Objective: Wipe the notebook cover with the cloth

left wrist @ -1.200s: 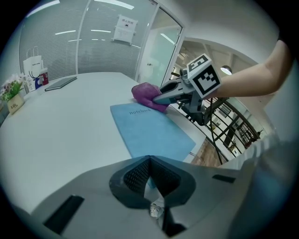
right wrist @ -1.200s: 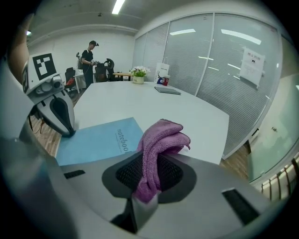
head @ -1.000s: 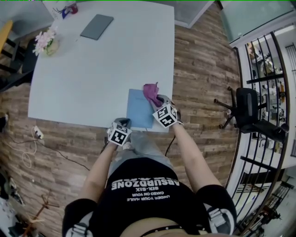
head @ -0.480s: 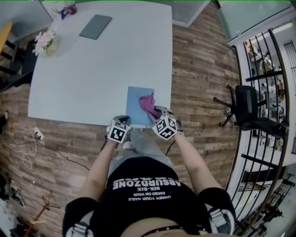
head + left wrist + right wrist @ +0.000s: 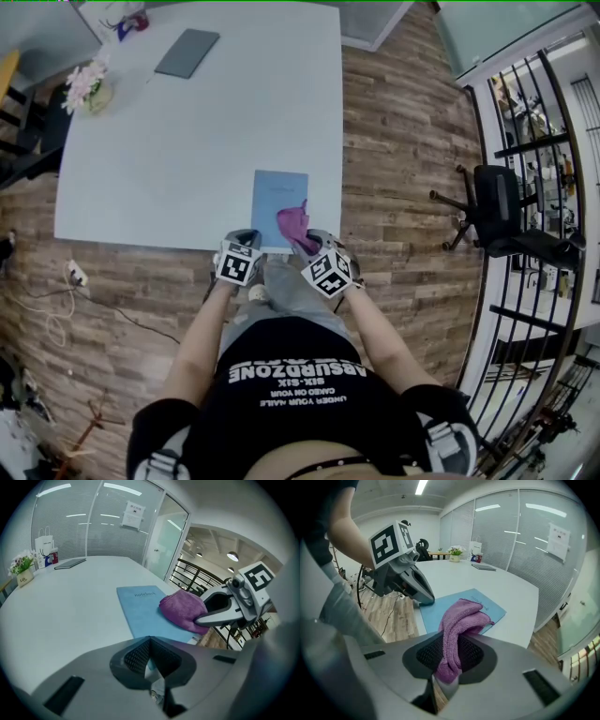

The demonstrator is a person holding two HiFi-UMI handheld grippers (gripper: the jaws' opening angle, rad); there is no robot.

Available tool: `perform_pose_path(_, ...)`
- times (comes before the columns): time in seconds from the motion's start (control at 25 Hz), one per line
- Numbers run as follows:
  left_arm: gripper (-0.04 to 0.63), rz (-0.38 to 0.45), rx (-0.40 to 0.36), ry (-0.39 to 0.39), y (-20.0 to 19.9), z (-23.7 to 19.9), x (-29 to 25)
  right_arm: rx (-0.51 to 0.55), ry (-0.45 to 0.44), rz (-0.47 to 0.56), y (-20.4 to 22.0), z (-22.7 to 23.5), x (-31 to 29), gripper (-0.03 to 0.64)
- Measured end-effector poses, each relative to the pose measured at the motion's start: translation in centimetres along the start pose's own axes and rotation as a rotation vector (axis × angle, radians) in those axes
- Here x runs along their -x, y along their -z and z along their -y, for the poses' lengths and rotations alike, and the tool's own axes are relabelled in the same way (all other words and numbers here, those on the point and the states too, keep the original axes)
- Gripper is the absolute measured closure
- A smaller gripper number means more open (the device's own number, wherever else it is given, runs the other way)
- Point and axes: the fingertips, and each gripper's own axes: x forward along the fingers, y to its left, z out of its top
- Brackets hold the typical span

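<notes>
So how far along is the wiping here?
Done: the cloth is clamped in the right tongs, and the left tongs pinch the near edge of the notebook, apparently to steady it. In hand: the cloth lies on its near right part. Left: probably the rest of the cover, though no marks show what has been wiped.

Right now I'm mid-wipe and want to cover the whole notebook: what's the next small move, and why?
Probably push the right gripper away from you, dragging the cloth up the notebook toward its far edge. The cloth lies bunched on the near right part of the cover, the far part is bare, and the left gripper pins the near left corner.
</notes>
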Motion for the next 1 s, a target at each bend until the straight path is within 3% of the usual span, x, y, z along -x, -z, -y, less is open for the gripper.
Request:
perform_pose_path(0.24, 0.580, 0.005, 0.005, -0.003, 0.0, 0.2, 0.0, -0.096, 0.021, -0.010, -0.2, 0.0, -0.2, 0.535)
perform_pose_path(0.76, 0.580, -0.006, -0.001, -0.005, 0.0, 0.2, -0.1, -0.073, -0.038, -0.012, -2.4, -1.8, -1.7, 0.535)
perform_pose_path(1.0, 0.580, -0.006, -0.007, -0.008, 0.0, 0.4, -0.1, -0.055, -0.011, -0.065, -2.5, -1.7, -2.5, 0.534)
